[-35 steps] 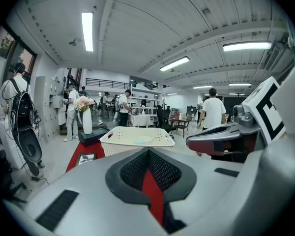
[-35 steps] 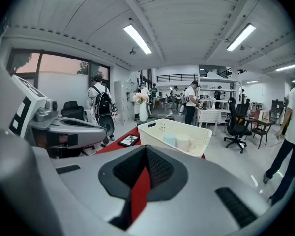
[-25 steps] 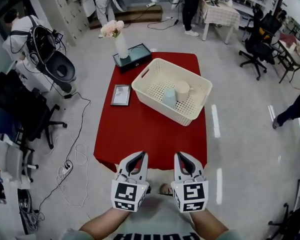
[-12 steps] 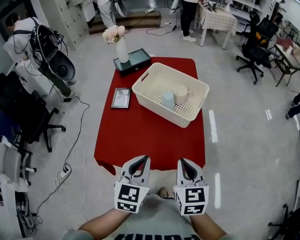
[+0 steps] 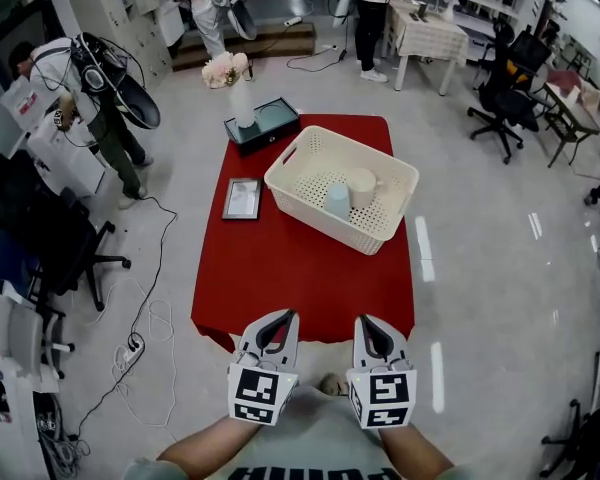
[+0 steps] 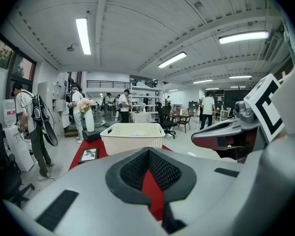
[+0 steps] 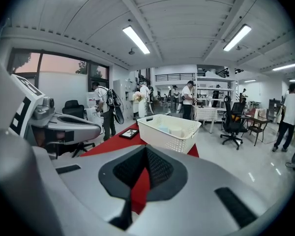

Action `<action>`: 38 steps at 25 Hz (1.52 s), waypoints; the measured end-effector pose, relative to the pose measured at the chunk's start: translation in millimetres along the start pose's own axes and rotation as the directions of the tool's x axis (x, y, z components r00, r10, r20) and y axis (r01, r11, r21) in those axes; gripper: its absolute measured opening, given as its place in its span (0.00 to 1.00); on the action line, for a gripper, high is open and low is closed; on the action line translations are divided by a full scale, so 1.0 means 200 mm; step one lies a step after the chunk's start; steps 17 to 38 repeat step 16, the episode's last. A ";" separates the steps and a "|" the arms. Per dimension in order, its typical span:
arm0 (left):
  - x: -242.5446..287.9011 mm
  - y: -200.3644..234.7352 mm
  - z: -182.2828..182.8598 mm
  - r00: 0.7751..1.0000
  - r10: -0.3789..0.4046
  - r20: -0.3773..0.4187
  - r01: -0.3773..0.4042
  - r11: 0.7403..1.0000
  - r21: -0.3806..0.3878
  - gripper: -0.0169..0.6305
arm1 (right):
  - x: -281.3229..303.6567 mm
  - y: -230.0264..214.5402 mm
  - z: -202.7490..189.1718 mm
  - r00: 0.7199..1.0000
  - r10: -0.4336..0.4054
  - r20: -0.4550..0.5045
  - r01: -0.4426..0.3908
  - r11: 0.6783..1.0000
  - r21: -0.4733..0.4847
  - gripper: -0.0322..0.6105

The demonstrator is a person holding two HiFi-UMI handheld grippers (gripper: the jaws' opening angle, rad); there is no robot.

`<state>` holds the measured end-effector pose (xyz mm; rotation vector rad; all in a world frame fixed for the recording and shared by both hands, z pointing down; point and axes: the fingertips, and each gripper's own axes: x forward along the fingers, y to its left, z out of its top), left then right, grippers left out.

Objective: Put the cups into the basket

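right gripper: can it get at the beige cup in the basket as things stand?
Probably yes. Only bare red cloth lies between the right gripper and the open-topped basket. It would have to come over the near rim to the beige cup, close beside the blue cup, and its jaws are shut.

A picture frame [image 5: 242, 197] lies on red cloth [image 5: 300, 278] (vase [image 5: 243, 103] beyond).
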<state>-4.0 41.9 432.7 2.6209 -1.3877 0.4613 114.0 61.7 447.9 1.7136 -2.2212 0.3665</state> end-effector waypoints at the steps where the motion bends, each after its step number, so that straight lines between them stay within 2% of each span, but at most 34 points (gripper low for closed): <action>1: 0.01 0.00 0.02 1.000 -0.002 0.005 0.002 1.000 0.004 0.03 | 0.00 0.00 0.01 1.000 -0.002 0.003 0.002 1.000 0.000 0.07; 16: 0.05 -0.04 0.09 0.999 -0.048 0.022 0.047 0.998 0.032 0.03 | -0.02 -0.06 0.05 0.999 -0.032 0.013 0.031 0.999 0.012 0.06; 38: 0.05 -0.04 0.09 0.999 -0.048 0.022 0.047 0.998 0.032 0.03 | -0.02 -0.06 0.05 0.999 -0.032 0.013 0.031 0.999 0.012 0.06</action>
